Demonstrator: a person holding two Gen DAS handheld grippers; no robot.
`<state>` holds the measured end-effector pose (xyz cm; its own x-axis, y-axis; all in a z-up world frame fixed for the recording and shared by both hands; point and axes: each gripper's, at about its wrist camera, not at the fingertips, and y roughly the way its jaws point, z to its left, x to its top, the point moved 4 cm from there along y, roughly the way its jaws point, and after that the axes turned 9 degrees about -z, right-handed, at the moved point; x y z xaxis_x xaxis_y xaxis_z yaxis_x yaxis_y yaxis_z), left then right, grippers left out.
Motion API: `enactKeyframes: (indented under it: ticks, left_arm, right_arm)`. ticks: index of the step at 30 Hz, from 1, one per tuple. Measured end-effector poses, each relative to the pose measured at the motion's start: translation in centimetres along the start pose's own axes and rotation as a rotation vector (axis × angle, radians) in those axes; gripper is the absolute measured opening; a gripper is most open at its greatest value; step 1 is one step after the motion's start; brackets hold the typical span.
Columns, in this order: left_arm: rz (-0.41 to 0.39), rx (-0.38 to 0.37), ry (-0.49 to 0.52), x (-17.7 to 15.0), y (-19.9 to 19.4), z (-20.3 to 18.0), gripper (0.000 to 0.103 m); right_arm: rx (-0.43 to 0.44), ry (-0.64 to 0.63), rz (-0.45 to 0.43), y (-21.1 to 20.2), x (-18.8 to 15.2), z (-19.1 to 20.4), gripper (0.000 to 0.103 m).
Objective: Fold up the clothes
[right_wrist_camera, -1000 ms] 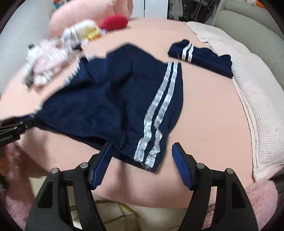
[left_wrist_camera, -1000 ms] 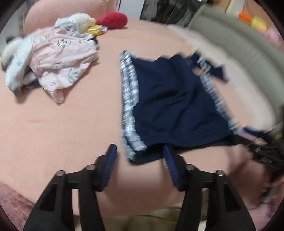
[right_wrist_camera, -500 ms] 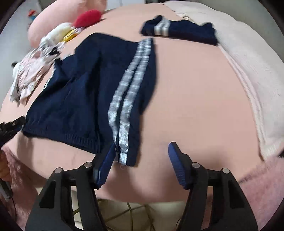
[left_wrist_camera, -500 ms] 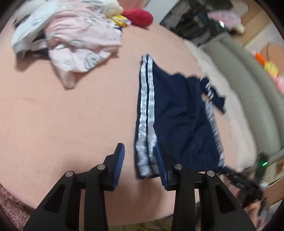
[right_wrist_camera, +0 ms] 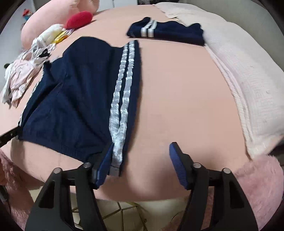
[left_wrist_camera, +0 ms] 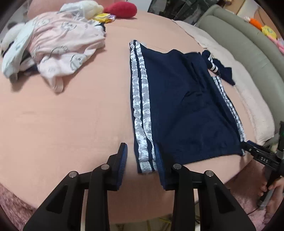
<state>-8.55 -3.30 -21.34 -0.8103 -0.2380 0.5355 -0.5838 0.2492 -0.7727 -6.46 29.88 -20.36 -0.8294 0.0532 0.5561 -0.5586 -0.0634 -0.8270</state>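
1. Navy shorts (left_wrist_camera: 184, 110) lie flat on the peach bedsheet (left_wrist_camera: 71, 115), waistband toward the near edge, silver side stripes along both outer seams.
2. Left gripper (left_wrist_camera: 141, 160): jaws partly apart, straddling the striped waistband corner at 6 o'clock in the left wrist view. The right pad (left_wrist_camera: 159, 160) touches the fabric beside the stripes; the left pad (left_wrist_camera: 122, 158) stands clear over bare sheet. No clamp.
3. Right gripper (right_wrist_camera: 142, 160): jaws wide. The left pad (right_wrist_camera: 104, 165) sits against the other striped corner at 7 o'clock in the right wrist view; the right pad (right_wrist_camera: 177, 163) is well apart over bare sheet. Nothing pinched.
4. A folded navy garment (right_wrist_camera: 166, 32) lies at 12 o'clock in the right wrist view, just beside the white blanket (right_wrist_camera: 239, 71).
5. Pink clothes pile (left_wrist_camera: 53, 44) at 10 o'clock in the left wrist view, with a red plush (left_wrist_camera: 120, 9) beyond it.
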Motion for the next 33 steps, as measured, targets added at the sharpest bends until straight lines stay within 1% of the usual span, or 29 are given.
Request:
enactKeyframes:
  ticks: [1, 2, 4, 5, 6, 7, 8, 9, 10, 11, 12, 13, 14, 15, 16, 18, 19, 20, 21, 22, 23, 24, 27, 28, 29, 30, 31, 32, 33]
  left_arm:
    - [0.011, -0.026, -0.018, 0.0, 0.2, 0.0, 0.046]
    - [0.02, -0.048, -0.027, 0.0, 0.3, 0.0, 0.049]
    - [0.021, -0.053, -0.019, 0.0, 0.5, -0.4, 0.049]
    - [0.019, -0.052, -0.013, 0.0, 0.6, -0.7, 0.049]
    - [0.018, -0.05, -0.007, 0.0, 0.7, -1.0, 0.046]
    - [0.017, -0.049, 0.0, -0.1, 0.8, -1.2, 0.033]
    - [0.015, -0.047, 0.006, -0.1, 0.9, -1.5, 0.028]
    - [0.014, -0.064, -0.014, 0.0, 0.8, -1.3, 0.02]
    - [0.012, -0.102, -0.062, 0.2, 0.5, -0.7, 0.018]
    - [0.011, -0.14, -0.107, 0.2, 0.1, -0.2, 0.018]
    - [0.012, -0.173, -0.145, 0.2, -0.3, 0.1, 0.018]
    - [0.019, -0.178, -0.158, 0.1, -0.2, 0.3, 0.019]
    - [0.031, -0.168, -0.158, 0.0, 0.1, 0.4, 0.019]
    - [0.042, -0.159, -0.158, -0.1, 0.5, 0.5, 0.022]
    - [0.054, -0.149, -0.159, -0.2, 0.8, 0.5, 0.024]
    - [0.064, -0.136, -0.14, -0.1, 1.4, 0.2, 0.024]
    - [0.057, -0.134, -0.111, 0.3, 1.5, -0.4, 0.023]
    - [0.052, -0.143, -0.102, 0.5, 1.4, -0.8, 0.018]
    - [0.047, -0.157, -0.103, 0.6, 1.2, -1.1, 0.012]
    - [0.043, -0.178, -0.116, 0.4, 0.4, -1.1, 0.012]
    - [0.037, -0.188, -0.127, 0.2, -0.5, -1.0, 0.012]
    - [0.034, -0.2, -0.143, 0.2, -1.2, -0.9, 0.012]
    - [0.033, -0.247, -0.205, 0.4, -3.3, -0.6, 0.012]
    - [0.047, -0.253, -0.226, 1.0, -2.9, -0.5, 0.012]
    - [0.068, -0.237, -0.219, 2.0, -1.8, -0.6, 0.012]
    - [0.079, -0.198, -0.18, 3.6, -0.4, -0.7, 0.012]
    - [0.075, -0.157, -0.147, 6.0, 1.1, -0.7, 0.011]
    - [0.056, -0.154, -0.143, 8.7, 1.7, -0.8, 0.011]
    - [0.032, -0.168, -0.149, 11.5, 2.0, -1.1, 0.011]
  right_arm:
    - [0.004, 0.015, -0.005, -0.4, 0.0, -0.2, 0.065]
    - [0.039, 0.05, -0.021, -0.7, 0.2, -0.4, 0.065]
    - [0.111, 0.087, -0.035, -0.9, 0.6, -0.1, 0.066]
    - [0.129, 0.079, -0.012, -0.4, 0.4, 0.4, 0.066]
    - [0.13, 0.064, 0.029, 0.6, -0.1, 0.9, 0.063]
    - [0.127, 0.046, 0.064, 1.5, -0.6, 1.4, 0.061]
    - [0.095, 0.015, 0.053, 1.6, -0.8, 1.9, 0.057]
    - [0.094, -0.018, 0.044, 1.3, -0.8, 2.6, 0.041]
    - [0.096, -0.047, 0.037, 1.0, -0.7, 3.3, 0.033]
    - [0.122, -0.049, 0.039, 0.7, -0.8, 3.6, 0.025]
    - [0.143, -0.036, 0.045, 0.5, -0.8, 3.7, 0.025]
    - [0.165, -0.021, 0.052, 0.3, -0.8, 3.6, 0.025]
    - [0.187, 0.01, 0.059, 0.5, -0.8, 3.2, 0.025]
    - [0.21, 0.041, 0.067, 0.7, -0.9, 2.8, 0.027]
    - [0.23, 0.069, 0.074, 0.9, -0.9, 2.5, 0.028]
    - [0.228, 0.071, 0.084, 1.8, -0.6, 2.6, 0.028]
    - [0.209, 0.033, 0.081, 2.2, -0.5, 3.3, 0.027]
    - [0.202, 0.01, 0.083, 1.9, -0.4, 3.8, 0.024]
    - [0.195, -0.012, 0.085, 1.7, -0.4, 4.4, 0.012]
    - [0.187, -0.035, 0.087, 1.4, -0.3, 4.9, 0.008]
    - [0.187, -0.051, 0.088, 1.1, -0.2, 5.4, 0.008]
    - [0.236, -0.018, 0.084, -0.1, -0.2, 5.4, 0.008]
    - [0.295, 0.019, 0.03, -3.4, 0.4, 4.9, 0.008]
    - [0.294, 0.028, 0.015, -4.0, 0.9, 4.7, 0.008]
    - [0.279, 0.032, 0.014, -3.7, 1.7, 4.7, 0.008]
    - [0.256, 0.024, 0.023, -2.4, 3.0, 4.7, 0.008]
    - [0.235, 0.017, 0.029, -1.2, 4.4, 4.7, 0.008]
    - [0.233, 0.016, 0.016, -0.6, 6.6, 4.7, 0.008]
    - [0.231, 0.015, 0.002, 0.1, 8.9, 4.7, 0.008]
